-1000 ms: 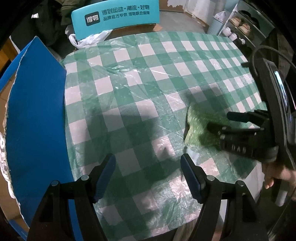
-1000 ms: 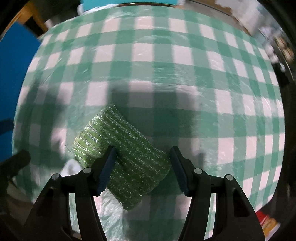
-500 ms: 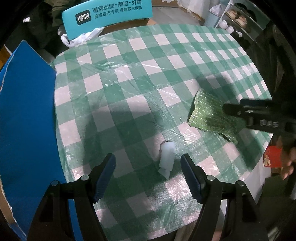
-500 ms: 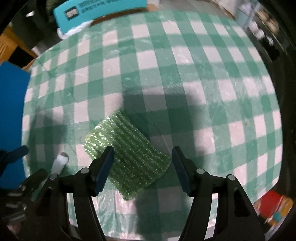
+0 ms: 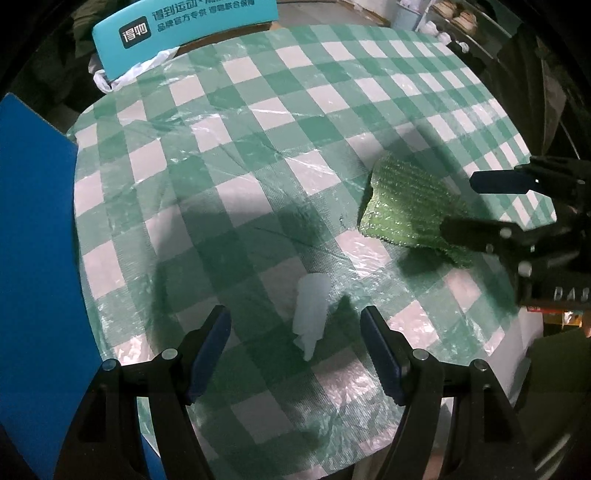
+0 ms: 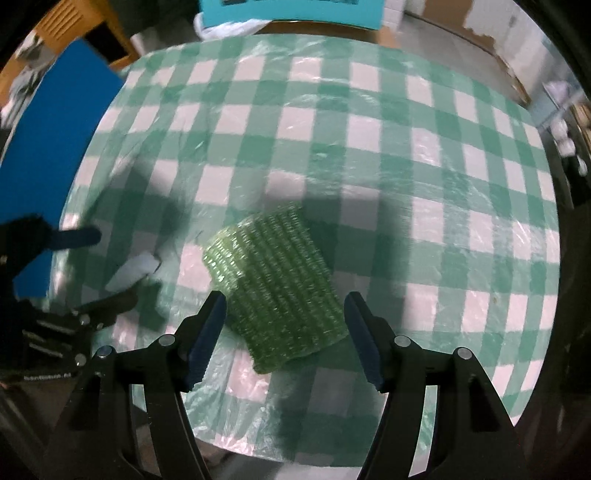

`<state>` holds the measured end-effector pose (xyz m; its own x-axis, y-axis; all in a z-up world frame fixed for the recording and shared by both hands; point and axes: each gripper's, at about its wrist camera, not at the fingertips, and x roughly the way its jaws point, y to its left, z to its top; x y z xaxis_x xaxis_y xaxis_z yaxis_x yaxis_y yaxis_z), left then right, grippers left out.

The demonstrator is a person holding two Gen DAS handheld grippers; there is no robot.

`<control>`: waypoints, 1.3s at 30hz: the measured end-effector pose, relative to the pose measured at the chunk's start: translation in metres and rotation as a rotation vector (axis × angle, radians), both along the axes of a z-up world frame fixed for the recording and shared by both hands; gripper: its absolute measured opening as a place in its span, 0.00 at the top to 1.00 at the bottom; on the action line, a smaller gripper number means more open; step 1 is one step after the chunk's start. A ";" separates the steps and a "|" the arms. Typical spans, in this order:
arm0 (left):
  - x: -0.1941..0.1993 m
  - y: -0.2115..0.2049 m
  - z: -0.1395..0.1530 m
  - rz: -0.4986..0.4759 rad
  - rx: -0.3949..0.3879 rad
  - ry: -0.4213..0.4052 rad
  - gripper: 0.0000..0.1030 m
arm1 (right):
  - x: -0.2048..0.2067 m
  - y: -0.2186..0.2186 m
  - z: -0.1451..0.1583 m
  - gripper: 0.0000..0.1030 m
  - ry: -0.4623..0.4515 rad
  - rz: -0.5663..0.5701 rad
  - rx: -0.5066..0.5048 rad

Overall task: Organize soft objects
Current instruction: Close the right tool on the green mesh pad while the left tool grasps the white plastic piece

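Observation:
A green sparkly scrub pad (image 6: 273, 288) lies flat on the green-checked tablecloth (image 6: 332, 122). My right gripper (image 6: 284, 306) hovers just above it, open, with a finger on either side and neither pad touching it. In the left wrist view the same green pad (image 5: 406, 206) sits at the right with the right gripper (image 5: 469, 206) over its near end. A small white soft piece (image 5: 312, 310) lies on the cloth beneath my left gripper (image 5: 295, 332), which is open and apart from it. The right wrist view shows that white piece (image 6: 133, 273) with the left gripper (image 6: 107, 269) beside it.
A blue board (image 5: 33, 258) stands along the table's left side. At the far edge are a teal box with lettering (image 5: 184, 26) and a white plastic bag (image 5: 129, 74). The cloth's near edge (image 5: 332, 458) drops off just below my fingers. Shelves stand at the far right.
The right gripper has risen off the green pad with its fingers a little wider. The left gripper has shifted and sunk, and the white piece now shows between its fingers.

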<state>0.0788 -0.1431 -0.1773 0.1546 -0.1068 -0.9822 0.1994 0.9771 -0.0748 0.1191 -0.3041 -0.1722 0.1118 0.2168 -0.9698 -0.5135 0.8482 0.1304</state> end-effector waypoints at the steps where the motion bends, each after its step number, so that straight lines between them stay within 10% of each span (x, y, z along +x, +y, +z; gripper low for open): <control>1: 0.000 0.000 -0.001 -0.001 0.001 0.000 0.28 | -0.002 0.001 -0.001 0.37 0.000 0.012 -0.005; 6: 0.005 0.000 -0.009 -0.009 0.001 -0.003 0.30 | 0.000 0.021 -0.013 0.37 -0.007 0.047 -0.054; 19: 0.005 -0.011 -0.011 -0.068 -0.016 -0.017 0.82 | 0.012 0.069 -0.043 0.36 -0.017 0.087 -0.097; 27: 0.006 -0.011 -0.008 -0.061 -0.028 -0.027 0.86 | 0.024 0.067 -0.053 0.37 -0.012 0.069 -0.066; 31: 0.006 -0.005 -0.004 -0.050 -0.031 -0.039 0.87 | 0.020 0.058 -0.047 0.70 -0.019 0.075 -0.052; 39: 0.003 0.005 0.013 -0.029 -0.029 -0.072 0.87 | 0.024 0.058 -0.039 0.84 -0.006 0.035 -0.011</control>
<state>0.0819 -0.1382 -0.1648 0.2214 -0.1406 -0.9650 0.2331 0.9685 -0.0876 0.1434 -0.2462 -0.2115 0.1104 0.2098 -0.9715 -0.5436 0.8311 0.1177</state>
